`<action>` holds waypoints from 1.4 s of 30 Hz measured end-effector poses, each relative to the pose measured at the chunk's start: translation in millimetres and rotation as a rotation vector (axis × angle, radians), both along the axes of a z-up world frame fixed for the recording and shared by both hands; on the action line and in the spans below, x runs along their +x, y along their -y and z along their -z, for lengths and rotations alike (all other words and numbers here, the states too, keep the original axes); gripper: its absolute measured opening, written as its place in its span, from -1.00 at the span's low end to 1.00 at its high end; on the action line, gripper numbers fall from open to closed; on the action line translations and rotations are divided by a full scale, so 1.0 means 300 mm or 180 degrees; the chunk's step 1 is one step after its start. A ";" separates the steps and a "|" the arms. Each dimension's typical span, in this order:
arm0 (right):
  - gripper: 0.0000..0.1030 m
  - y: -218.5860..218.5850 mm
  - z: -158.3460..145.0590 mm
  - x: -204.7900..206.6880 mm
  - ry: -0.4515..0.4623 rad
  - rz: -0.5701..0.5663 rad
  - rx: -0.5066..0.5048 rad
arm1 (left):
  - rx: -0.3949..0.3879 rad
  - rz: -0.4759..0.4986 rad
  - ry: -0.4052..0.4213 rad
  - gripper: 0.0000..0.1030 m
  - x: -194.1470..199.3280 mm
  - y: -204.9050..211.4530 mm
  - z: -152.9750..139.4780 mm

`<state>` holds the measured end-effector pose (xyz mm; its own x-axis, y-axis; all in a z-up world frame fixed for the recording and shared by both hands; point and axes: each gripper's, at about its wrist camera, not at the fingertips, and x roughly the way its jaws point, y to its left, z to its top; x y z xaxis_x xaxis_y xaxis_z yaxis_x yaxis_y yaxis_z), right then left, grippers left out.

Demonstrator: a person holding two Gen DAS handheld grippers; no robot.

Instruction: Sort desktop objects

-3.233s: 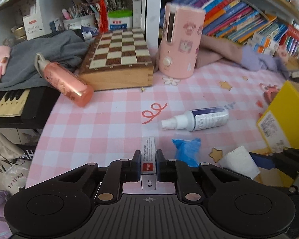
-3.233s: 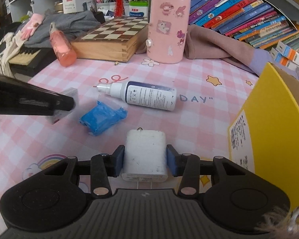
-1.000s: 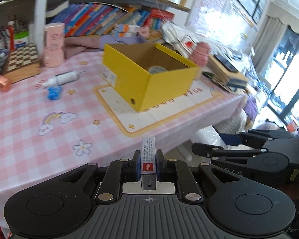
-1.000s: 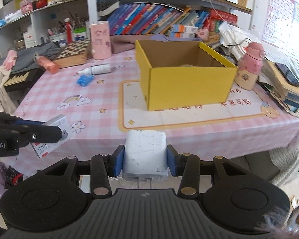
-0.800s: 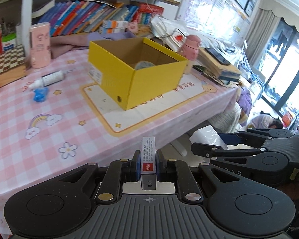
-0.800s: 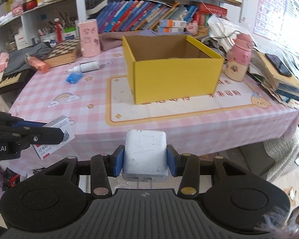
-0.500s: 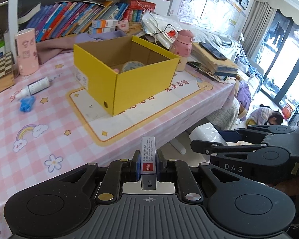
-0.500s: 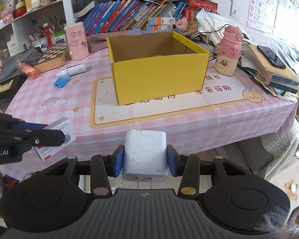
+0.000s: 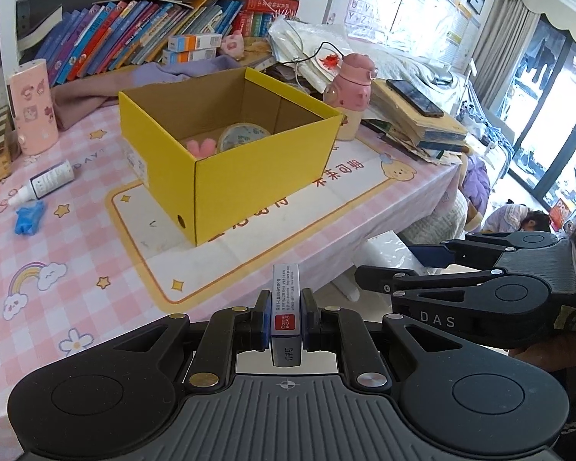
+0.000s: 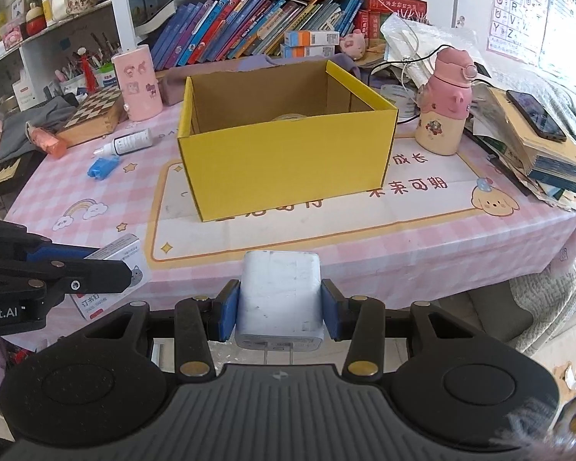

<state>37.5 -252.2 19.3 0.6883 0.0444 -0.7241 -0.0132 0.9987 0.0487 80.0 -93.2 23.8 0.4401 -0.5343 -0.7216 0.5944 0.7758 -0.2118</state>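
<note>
A: Items carried?
B: Small staple box (image 9: 286,307), white with red label, clamped edge-on; white charger block (image 10: 280,299), scuffed, prongs toward camera.
A: Container?
B: Yellow cardboard box (image 10: 288,161), open, upright on the mat; tape roll (image 9: 242,136) inside.

The small staple box (image 9: 286,315) bears a red label reading "Comix" and, on its near end, the characters "订书钉"; the same "订书钉" shows on its face in the right wrist view. The right claw's body (image 9: 476,307) carries the letters "DAS". The left claw's arm (image 10: 15,292) reads "obot.AI", cut off at the frame edge. On the placemat (image 10: 414,207), right of the yellow box (image 10: 288,161), large red characters appear upside down, among them "未来可期". The tablecloth (image 9: 76,153) left of that box shows "DAY". An alphabet poster (image 10: 518,4) hangs on the wall beyond it.
</note>
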 end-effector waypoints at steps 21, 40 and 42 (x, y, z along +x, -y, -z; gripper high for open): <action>-0.20 0.142 0.047 0.139 -0.0216 -0.0443 -0.0047 | 0.0006 -0.0317 -0.0170 -0.74 0.065 0.162 0.045; -0.20 0.234 -0.062 0.308 0.0196 -0.0802 0.0144 | -0.0040 -0.0766 0.0386 -0.74 0.213 0.218 -0.083; -0.20 0.235 -0.095 0.346 0.0332 -0.0870 0.0130 | -0.0058 -0.0852 0.0471 -0.74 0.252 0.217 -0.102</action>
